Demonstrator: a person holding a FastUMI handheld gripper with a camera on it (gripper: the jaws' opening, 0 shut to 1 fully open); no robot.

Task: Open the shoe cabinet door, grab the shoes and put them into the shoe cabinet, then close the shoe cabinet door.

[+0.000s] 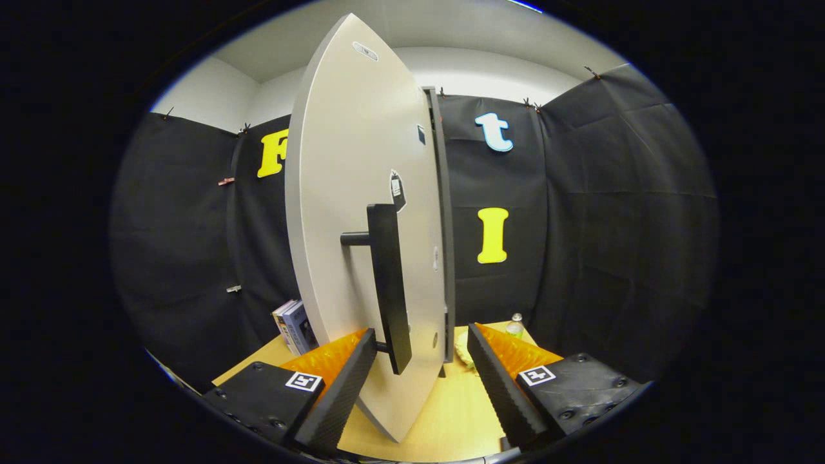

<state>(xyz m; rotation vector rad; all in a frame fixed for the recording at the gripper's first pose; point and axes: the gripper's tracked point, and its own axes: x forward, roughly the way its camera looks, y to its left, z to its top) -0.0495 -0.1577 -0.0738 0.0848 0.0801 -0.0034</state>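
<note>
The shoe cabinet's pale grey door (348, 193) stands swung out towards me, nearly edge-on. Its black bar handle (388, 283) runs upright down the door's face. The cabinet's dark front edge (443, 225) shows just behind the door. My gripper (422, 332) is open, and the door's lower part and the bottom end of the handle sit between the fingers. The left finger (341, 386) lies close beside the handle's lower end; I cannot tell if it touches. A pale yellowish thing (464, 353), perhaps a shoe, lies on the table just beyond the right finger (499, 380).
The cabinet stands on a light wooden table (451, 412). Books (293, 325) stand upright left of the door by the black cloth wall. A small clear bottle (515, 325) stands at the table's far right.
</note>
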